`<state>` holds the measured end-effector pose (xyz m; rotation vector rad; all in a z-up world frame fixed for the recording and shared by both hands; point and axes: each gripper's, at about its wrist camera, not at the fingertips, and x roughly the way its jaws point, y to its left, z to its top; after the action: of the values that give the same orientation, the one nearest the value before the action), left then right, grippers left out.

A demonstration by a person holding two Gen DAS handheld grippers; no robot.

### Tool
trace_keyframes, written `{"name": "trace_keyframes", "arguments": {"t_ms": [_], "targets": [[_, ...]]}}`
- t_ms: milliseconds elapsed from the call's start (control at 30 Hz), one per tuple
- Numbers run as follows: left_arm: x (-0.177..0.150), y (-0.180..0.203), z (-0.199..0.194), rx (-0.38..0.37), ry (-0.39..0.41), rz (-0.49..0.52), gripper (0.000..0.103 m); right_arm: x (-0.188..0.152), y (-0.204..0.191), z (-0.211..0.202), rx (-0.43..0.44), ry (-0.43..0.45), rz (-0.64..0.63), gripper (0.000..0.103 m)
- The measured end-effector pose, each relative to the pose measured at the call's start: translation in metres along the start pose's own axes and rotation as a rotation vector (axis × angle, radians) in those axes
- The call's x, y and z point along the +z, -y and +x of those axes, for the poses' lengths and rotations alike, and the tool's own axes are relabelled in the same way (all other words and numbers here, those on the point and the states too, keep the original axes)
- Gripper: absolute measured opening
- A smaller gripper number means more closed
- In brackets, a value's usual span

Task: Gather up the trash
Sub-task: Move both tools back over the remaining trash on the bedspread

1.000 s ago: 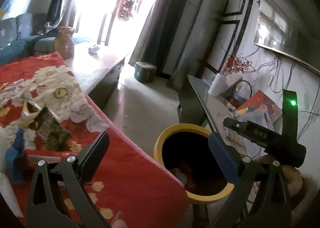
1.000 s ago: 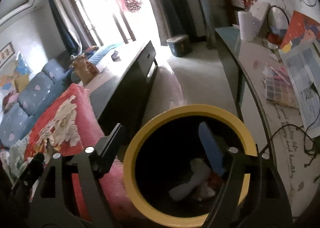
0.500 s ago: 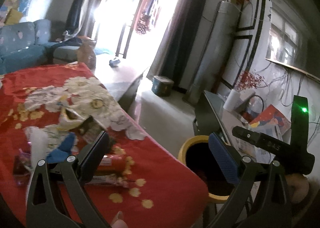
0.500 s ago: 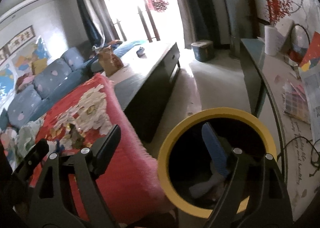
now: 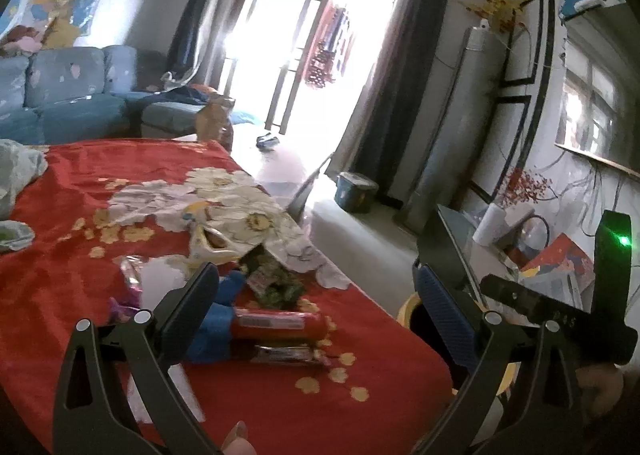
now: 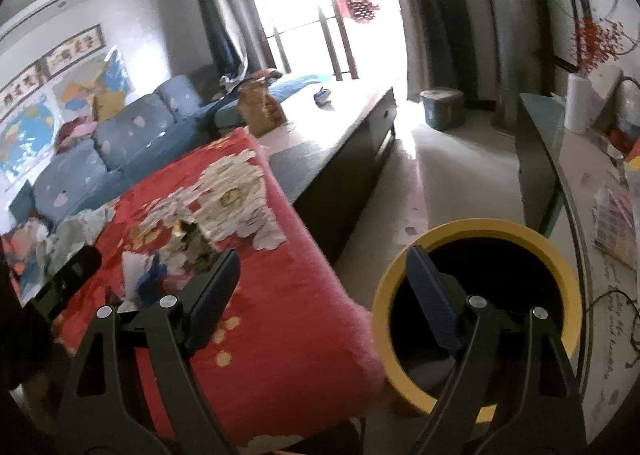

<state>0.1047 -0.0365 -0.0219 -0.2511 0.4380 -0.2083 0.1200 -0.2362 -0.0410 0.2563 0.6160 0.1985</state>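
Note:
A pile of trash lies on the red flowered cloth (image 5: 60,275): a red tube wrapper (image 5: 280,322), a blue wrapper (image 5: 214,329), a green packet (image 5: 276,287), a pink wrapper (image 5: 132,279) and a yellow-white wrapper (image 5: 212,245). The pile also shows in the right wrist view (image 6: 176,255). My left gripper (image 5: 316,303) is open and empty just above the pile. A yellow-rimmed bin (image 6: 476,231) stands right of the table. My right gripper (image 6: 324,291) is open and empty, above the gap between the cloth's edge and the bin.
A dark low cabinet (image 6: 340,159) runs beyond the table, with a paper bag (image 6: 260,109) on it. A glass side table (image 6: 580,191) with papers and a paper roll (image 6: 578,103) stands at the right. A blue sofa (image 5: 60,95) is at the back left.
Both grippers have swung left and lifted away from the bin toward the cloth. The trash pile has come to the middle of the left wrist view.

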Motion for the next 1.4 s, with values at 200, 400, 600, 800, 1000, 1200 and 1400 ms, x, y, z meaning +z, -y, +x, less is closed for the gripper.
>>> {"name": "trace_keyframes", "arguments": {"t_ms": [200,400,600,800,1000,1200,1400], "targets": [[0.004,-0.018,-0.014,0.041,0.028,-0.017,0.096,-0.006,-0.025,-0.001,0.034,-0.010,-0.047,0.077],[0.009,-0.040,-0.025,0.079,0.050,-0.046,0.096,-0.010,-0.045,0.002,0.066,-0.040,-0.088,0.077],[0.014,-0.064,-0.035,0.126,0.063,-0.060,0.096,-0.017,-0.068,0.004,0.097,-0.062,-0.125,0.077],[0.021,-0.092,-0.047,0.182,0.072,-0.062,0.096,-0.024,-0.092,0.005,0.133,-0.084,-0.162,0.077],[0.018,-0.118,-0.048,0.208,0.024,-0.060,0.096,-0.035,-0.118,0.010,0.175,-0.123,-0.199,0.077],[0.002,-0.142,-0.043,0.227,-0.025,-0.100,0.096,-0.052,-0.146,0.025,0.227,-0.181,-0.252,0.077],[-0.011,-0.164,-0.037,0.193,-0.093,-0.183,0.088,-0.069,-0.169,0.041,0.260,-0.233,-0.299,0.076]]}}
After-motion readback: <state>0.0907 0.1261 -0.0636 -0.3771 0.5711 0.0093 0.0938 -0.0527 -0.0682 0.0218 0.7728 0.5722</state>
